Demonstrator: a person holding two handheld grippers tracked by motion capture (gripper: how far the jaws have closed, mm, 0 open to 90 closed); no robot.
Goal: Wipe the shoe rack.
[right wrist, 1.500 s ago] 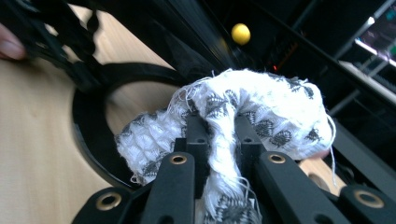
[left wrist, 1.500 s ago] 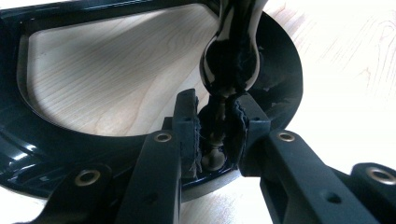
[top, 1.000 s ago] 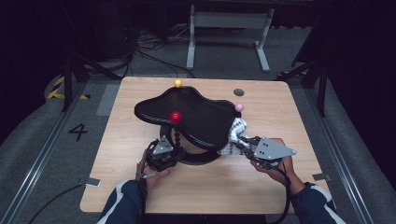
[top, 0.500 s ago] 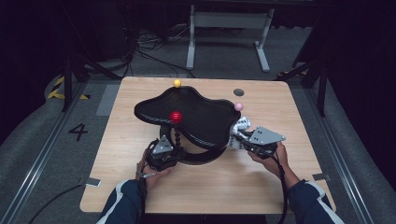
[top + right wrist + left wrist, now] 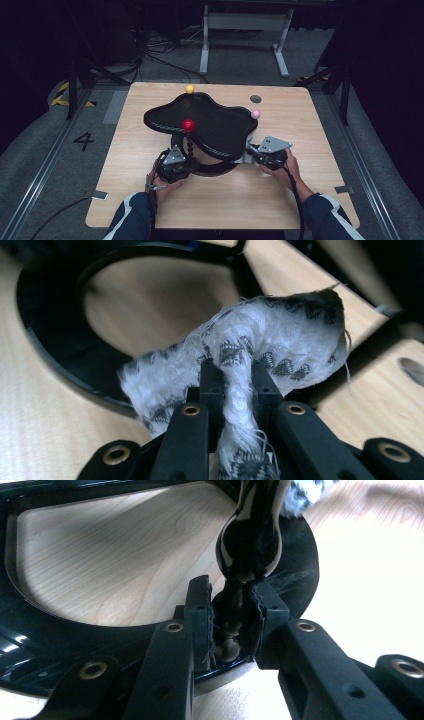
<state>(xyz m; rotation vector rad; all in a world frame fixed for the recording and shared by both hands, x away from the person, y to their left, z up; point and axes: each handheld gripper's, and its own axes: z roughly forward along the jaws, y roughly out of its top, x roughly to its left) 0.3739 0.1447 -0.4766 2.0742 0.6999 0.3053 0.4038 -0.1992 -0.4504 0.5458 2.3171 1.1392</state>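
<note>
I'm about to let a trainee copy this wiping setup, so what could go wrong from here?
1. The left gripper clamps only the stand's thin beaded stem; a hard wipe might twist it loose or tip the stand.
2. The red ball, yellow ball and pink ball sit on the black tray; a jolt could knock them off.
3. The frayed white cloth in the right gripper could snag its loose threads on the ring base.
</note>
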